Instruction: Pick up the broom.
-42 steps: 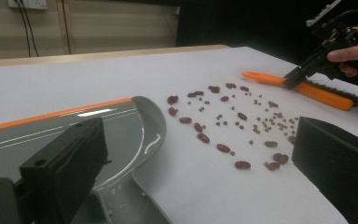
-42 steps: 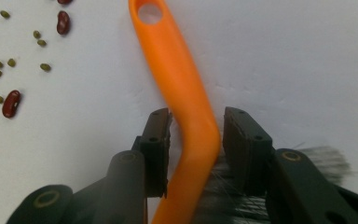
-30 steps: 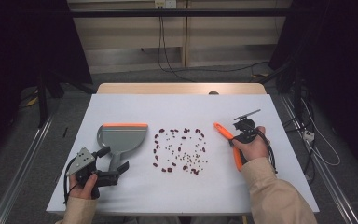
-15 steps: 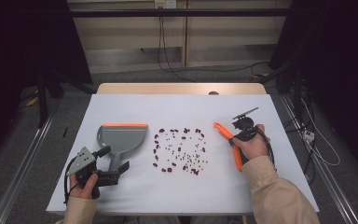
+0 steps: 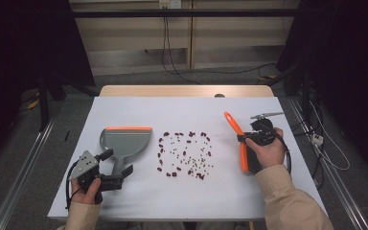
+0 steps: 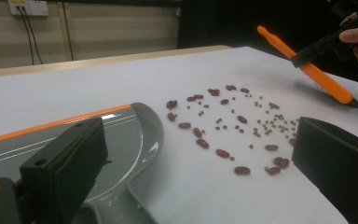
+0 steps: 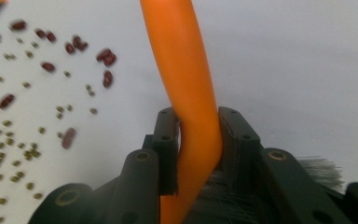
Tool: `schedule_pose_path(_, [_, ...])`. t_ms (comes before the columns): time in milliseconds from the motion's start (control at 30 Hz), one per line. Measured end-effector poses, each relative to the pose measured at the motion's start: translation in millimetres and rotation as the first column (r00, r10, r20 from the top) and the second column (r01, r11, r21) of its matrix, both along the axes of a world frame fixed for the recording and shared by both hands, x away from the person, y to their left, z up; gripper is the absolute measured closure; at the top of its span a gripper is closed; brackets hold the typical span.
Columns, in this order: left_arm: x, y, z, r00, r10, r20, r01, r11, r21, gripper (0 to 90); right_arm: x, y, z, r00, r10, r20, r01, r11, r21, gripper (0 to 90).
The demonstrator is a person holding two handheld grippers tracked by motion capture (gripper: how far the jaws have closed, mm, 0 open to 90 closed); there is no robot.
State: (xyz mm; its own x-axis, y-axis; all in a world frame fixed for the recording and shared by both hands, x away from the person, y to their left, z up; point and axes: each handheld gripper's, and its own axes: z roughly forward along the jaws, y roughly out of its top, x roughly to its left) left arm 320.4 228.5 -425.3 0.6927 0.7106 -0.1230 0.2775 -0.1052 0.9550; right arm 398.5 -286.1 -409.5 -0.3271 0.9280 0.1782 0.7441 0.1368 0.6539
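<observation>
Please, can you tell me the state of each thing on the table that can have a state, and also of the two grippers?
brush: gripped by its orange handle, tilted, bristle end low near the table.
dustpan: flat on the table, nothing in it.
beans: scattered loose between dustpan and brush.
right gripper: shut on the brush.
left gripper: jaws apart around the dustpan handle, not pressing.

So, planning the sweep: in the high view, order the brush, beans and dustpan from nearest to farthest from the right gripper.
1. Brush: clamped in the right gripper.
2. Beans: scattered mid-table, to its left.
3. Dustpan: far left, beside the left gripper.
</observation>
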Motion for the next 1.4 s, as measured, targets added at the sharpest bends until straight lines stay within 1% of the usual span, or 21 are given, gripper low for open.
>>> schedule_pose_path(33, [-0.2, -2.7, 0.9, 1.0, -0.001, 0.0, 0.001, 1.0, -0.001, 3.0, -5.1, -2.7, 3.6, 0.9983, -0.009, 0.057, 0.007, 1.0, 0.026, 70.4])
schedule_pose_path(100, [-0.4, -5.0, 3.5, 1.0, 0.002, 0.005, -0.002, 1.0, 0.001, 3.0, -9.3, -4.6, 6.2, 0.9949, -0.011, 0.1, 0.005, 0.998, 0.062, 70.4])
schedule_pose_path(167, [-1.1, -7.6, 7.5, 0.9999, 0.003, 0.01, -0.003, 1.0, -0.008, 3.0, -14.9, -5.2, 9.1, 0.9866, -0.021, 0.162, 0.006, 0.996, 0.089, 70.5])
schedule_pose_path(267, [-0.7, -12.4, 13.9, 0.9997, -0.005, 0.022, 0.006, 0.9998, -0.019, 3.0, -20.5, -3.7, 12.2, 0.9757, -0.027, 0.218, 0.0, 0.992, 0.123, 70.6])
schedule_pose_path(333, [-0.4, -14.2, 16.2, 0.9996, -0.01, 0.026, 0.011, 0.9998, -0.017, 3.0, -21.7, -3.0, 12.9, 0.9723, -0.03, 0.232, 0.0, 0.991, 0.131, 70.6])
schedule_pose_path(367, [0.0, -16.4, 17.8, 0.9995, -0.016, 0.028, 0.017, 0.9996, -0.022, 2.9, -24.1, -1.5, 14.9, 0.9649, -0.035, 0.26, -0.007, 0.988, 0.156, 70.7])
schedule_pose_path(433, [1.3, -22.4, 22.2, 0.999, -0.034, 0.03, 0.034, 0.9992, -0.022, 2.9, -25.5, -0.5, 16.0, 0.9583, -0.037, 0.283, -0.014, 0.984, 0.176, 70.7])
schedule_pose_path(467, [1.3, -22.4, 22.2, 0.999, -0.034, 0.03, 0.034, 0.9992, -0.022, 2.9, -25.5, -0.5, 16.0, 0.9583, -0.037, 0.283, -0.014, 0.984, 0.176, 70.7])
schedule_pose_path(500, [1.9, -23.4, 23.1, 0.9987, -0.04, 0.031, 0.041, 0.999, -0.02, 2.8, -27.6, 0.6, 16.7, 0.9489, -0.049, 0.312, -0.01, 0.983, 0.184, 70.8])
schedule_pose_path(533, [2.5, -26.2, 24.0, 0.9989, -0.037, 0.027, 0.038, 0.9988, -0.032, 2.8, -27.6, -0.4, 15.9, 0.9448, -0.052, 0.324, -0.015, 0.979, 0.201, 70.8])
schedule_pose_path(567, [3.6, -28.0, 24.9, 0.9987, -0.044, 0.026, 0.045, 0.9984, -0.034, 2.8, -28.4, -0.9, 15.3, 0.9413, -0.064, 0.332, -0.012, 0.974, 0.224, 70.8])
schedule_pose_path(600, [4.0, -29.3, 25.7, 0.9986, -0.046, 0.025, 0.046, 0.9984, -0.032, 2.8, -28.4, -0.9, 15.3, 0.9413, -0.064, 0.332, -0.012, 0.974, 0.224, 70.8])
schedule_pose_path(667, [6.1, -34.9, 28.4, 0.9984, -0.051, 0.026, 0.052, 0.998, -0.035, 2.8, -29.7, 0.4, 16.1, 0.932, -0.065, 0.357, -0.02, 0.973, 0.231, 70.9])
schedule_pose_path(700, [6.1, -34.9, 28.4, 0.9984, -0.051, 0.026, 0.052, 0.998, -0.035, 2.8, -29.7, 0.4, 16.1, 0.932, -0.065, 0.357, -0.02, 0.973, 0.231, 70.9])
schedule_pose_path(833, [9.8, -45.1, 31.0, 0.9975, -0.066, 0.023, 0.067, 0.9973, -0.029, 2.8, -30.7, 2.4, 18.6, 0.9219, -0.08, 0.379, -0.027, 0.963, 0.267, 71.0])
schedule_pose_path(900, [10.5, -46.9, 31.3, 0.9974, -0.068, 0.023, 0.069, 0.9973, -0.026, 2.8, -30.4, 2.9, 19.3, 0.923, -0.078, 0.377, -0.029, 0.962, 0.27, 71.0])
schedule_pose_path(1033, [13.8, -57.0, 32.7, 0.996, -0.087, 0.021, 0.087, 0.9958, -0.026, 2.8, -31.0, 6.8, 24.5, 0.9155, -0.081, 0.394, -0.039, 0.957, 0.288, 71.0])
schedule_pose_path(1067, [14.5, -58.3, 32.9, 0.9956, -0.091, 0.023, 0.091, 0.9956, -0.021, 2.8, -30.7, 7.6, 26.4, 0.9164, -0.079, 0.392, -0.043, 0.955, 0.293, 71.1])
schedule_pose_path(1133, [14.9, -60.9, 33.2, 0.9955, -0.094, 0.016, 0.094, 0.9952, -0.027, 2.8, -30.6, 8.8, 29.1, 0.9107, -0.083, 0.405, -0.051, 0.949, 0.311, 71.1])
schedule_pose_path(1200, [17.1, -68.2, 34.1, 0.9938, -0.11, 0.018, 0.11, 0.9936, -0.026, 2.8, -30.3, 11.3, 32.7, 0.9103, -0.082, 0.406, -0.059, 0.944, 0.323, 71.0])
schedule_pose_path(1400, [19.4, -82.5, 35.5, 0.9902, -0.138, 0.019, 0.139, 0.9899, -0.029, 2.9, -28.6, 27.2, 41.0, 0.9099, -0.051, 0.412, -0.086, 0.948, 0.307, 71.0])
